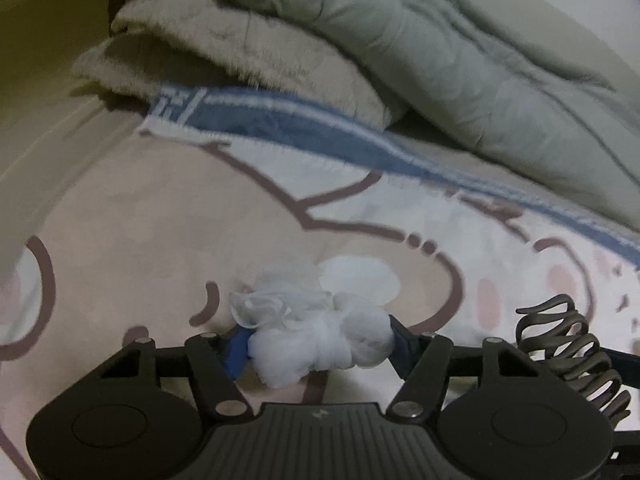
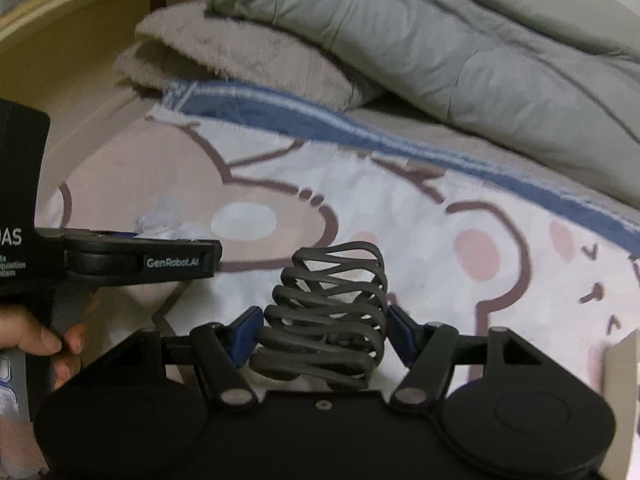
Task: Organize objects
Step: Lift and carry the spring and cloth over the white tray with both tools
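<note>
My left gripper (image 1: 316,344) is shut on a white mesh bath puff (image 1: 316,332), held just above the bear-print bedsheet (image 1: 160,220). In the right wrist view the puff (image 2: 160,220) shows at the left past the left gripper's body (image 2: 140,258). My right gripper (image 2: 326,332) is shut on a dark grey coiled wire-like holder (image 2: 332,300), which stands upright between the blue pads. The holder also shows at the right edge of the left wrist view (image 1: 568,352).
A folded grey-green duvet (image 2: 440,40) and a beige fuzzy blanket (image 2: 240,52) lie at the far side of the bed. A blue-and-white towel strip (image 2: 320,124) runs in front of them. A wooden bed frame (image 2: 72,28) curves at the left.
</note>
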A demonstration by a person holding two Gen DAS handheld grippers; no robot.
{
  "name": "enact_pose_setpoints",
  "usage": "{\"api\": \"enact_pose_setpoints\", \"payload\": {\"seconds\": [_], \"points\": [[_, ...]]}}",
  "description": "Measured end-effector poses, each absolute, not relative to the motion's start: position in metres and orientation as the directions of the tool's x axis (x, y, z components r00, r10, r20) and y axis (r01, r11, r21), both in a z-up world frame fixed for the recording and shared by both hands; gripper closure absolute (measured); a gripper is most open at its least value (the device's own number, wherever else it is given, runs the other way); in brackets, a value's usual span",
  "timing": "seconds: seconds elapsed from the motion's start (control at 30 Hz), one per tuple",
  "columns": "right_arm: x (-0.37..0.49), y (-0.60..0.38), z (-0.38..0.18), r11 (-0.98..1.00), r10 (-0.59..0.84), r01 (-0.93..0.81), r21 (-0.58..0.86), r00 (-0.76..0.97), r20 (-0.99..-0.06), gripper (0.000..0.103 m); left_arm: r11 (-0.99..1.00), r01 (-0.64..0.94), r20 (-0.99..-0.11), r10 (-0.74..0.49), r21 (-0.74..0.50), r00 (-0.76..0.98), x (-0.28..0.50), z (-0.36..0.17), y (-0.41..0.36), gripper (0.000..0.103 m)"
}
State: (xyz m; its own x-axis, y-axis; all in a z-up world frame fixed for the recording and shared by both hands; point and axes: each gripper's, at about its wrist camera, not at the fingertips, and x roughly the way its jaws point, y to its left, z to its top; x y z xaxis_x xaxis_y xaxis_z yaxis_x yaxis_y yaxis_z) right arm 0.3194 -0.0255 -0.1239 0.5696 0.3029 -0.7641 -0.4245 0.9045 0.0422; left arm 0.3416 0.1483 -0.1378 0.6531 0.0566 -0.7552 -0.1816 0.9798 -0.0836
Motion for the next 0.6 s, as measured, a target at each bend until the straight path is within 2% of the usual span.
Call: {"api": "enact_pose_setpoints", "payload": {"seconds": [0.6], "points": [[0.265, -0.079, -0.038, 0.913, 0.344, -0.404, 0.055, 0.691, -0.635, 0.035, 0.990, -0.103, -0.674, 0.009, -0.100, 0.739, 0.263, -0.037, 0.103, 0.036]]}}
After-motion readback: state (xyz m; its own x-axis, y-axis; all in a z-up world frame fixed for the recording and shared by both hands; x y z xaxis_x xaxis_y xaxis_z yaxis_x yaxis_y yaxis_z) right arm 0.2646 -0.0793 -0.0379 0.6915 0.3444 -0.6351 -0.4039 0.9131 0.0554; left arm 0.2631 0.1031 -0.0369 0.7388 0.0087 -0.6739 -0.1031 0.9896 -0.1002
